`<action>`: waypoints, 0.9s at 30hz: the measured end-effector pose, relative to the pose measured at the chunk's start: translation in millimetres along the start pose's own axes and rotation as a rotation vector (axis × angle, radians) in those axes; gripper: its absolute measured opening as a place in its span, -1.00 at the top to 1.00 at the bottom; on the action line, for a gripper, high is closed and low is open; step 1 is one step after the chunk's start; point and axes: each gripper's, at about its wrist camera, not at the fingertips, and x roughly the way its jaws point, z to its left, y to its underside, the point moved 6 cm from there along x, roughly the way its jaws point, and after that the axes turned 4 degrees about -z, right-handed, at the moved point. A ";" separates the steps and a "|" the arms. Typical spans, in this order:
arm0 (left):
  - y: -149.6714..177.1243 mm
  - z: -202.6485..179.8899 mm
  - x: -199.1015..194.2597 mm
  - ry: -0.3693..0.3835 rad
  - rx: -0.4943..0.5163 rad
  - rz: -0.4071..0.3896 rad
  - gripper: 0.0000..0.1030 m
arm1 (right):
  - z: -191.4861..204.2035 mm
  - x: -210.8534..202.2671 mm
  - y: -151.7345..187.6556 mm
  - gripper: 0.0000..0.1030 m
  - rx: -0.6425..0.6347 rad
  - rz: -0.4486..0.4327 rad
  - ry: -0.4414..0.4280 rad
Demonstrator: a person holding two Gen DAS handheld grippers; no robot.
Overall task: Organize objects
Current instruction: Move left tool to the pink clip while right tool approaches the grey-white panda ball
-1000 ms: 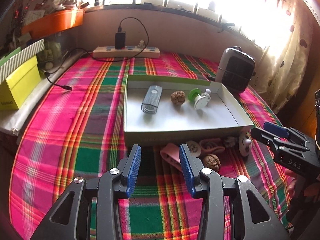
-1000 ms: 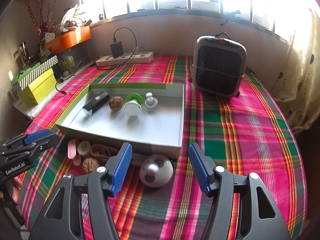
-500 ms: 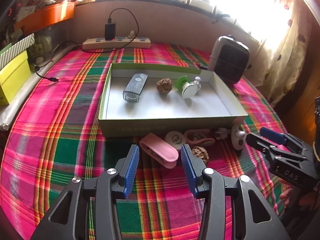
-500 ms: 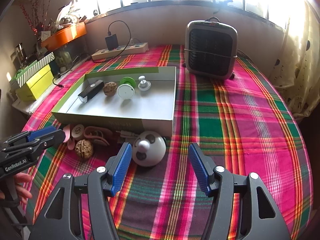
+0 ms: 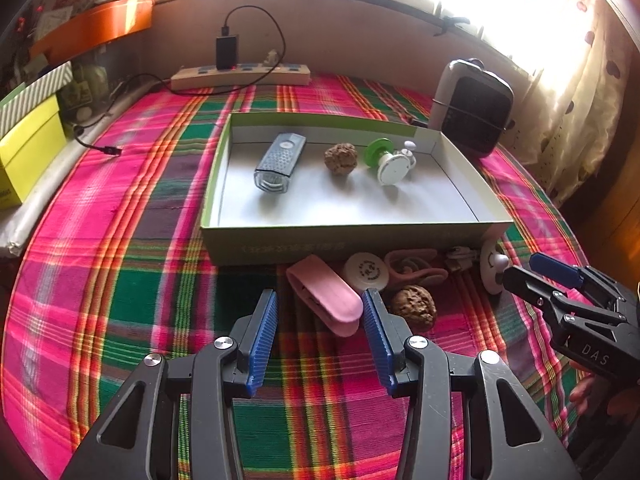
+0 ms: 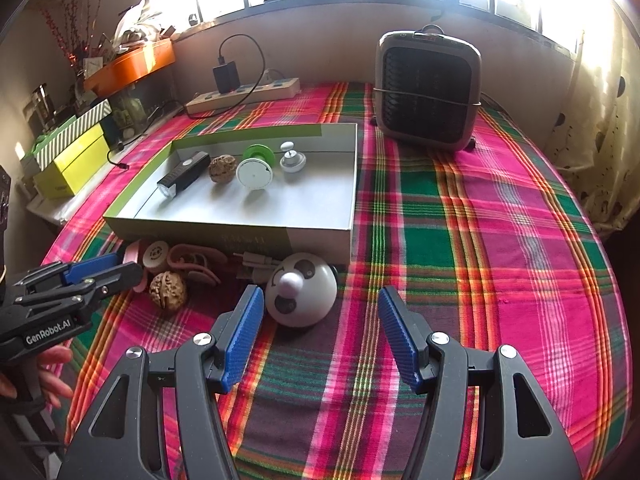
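Note:
A shallow green-rimmed box [image 5: 344, 238] [image 6: 224, 224] holds a bike light [image 5: 278, 162], a walnut [image 5: 340, 158], a green-and-white spool [image 5: 390, 162] and a small white knob [image 6: 293, 160]. In front of it on the plaid cloth lie a pink case [image 5: 324, 294], a round white disc [image 5: 366, 272], pink loops [image 5: 416, 268], a walnut [image 5: 413, 306] [image 6: 168, 290] and a white panda dome [image 6: 301, 289]. My left gripper [image 5: 320, 340] is open, just short of the pink case. My right gripper [image 6: 320, 336] is open, just short of the panda dome.
A small heater [image 6: 426, 90] stands behind the box on the right. A power strip with a charger [image 5: 240, 74] lies at the back wall. A yellow box [image 5: 28, 152] and an orange tray [image 6: 130, 64] sit at the left. Curtains hang on the right.
Both grippers have come closer to the loose objects in front of the box. The pink case now lies between the left fingertips' line; the panda dome sits nearer the right gripper.

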 end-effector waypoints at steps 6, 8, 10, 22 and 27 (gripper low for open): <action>-1.4 6.0 -4.6 -0.019 0.008 -0.010 0.19 | 2.1 1.5 1.0 -0.17 -0.004 0.006 -0.003; -1.0 8.6 -4.7 -0.026 0.010 -0.006 0.19 | 2.8 2.2 1.3 -0.17 -0.006 0.009 -0.003; -1.0 11.4 -5.4 -0.037 0.009 -0.006 0.19 | 3.6 3.3 1.8 -0.17 -0.006 0.012 -0.001; 3.0 11.3 4.0 -0.039 0.025 0.021 0.19 | 3.4 9.4 5.6 -0.17 -0.005 0.034 0.011; 2.9 10.6 8.5 -0.036 0.027 0.031 0.19 | 2.9 15.4 6.6 -0.17 -0.004 0.050 0.012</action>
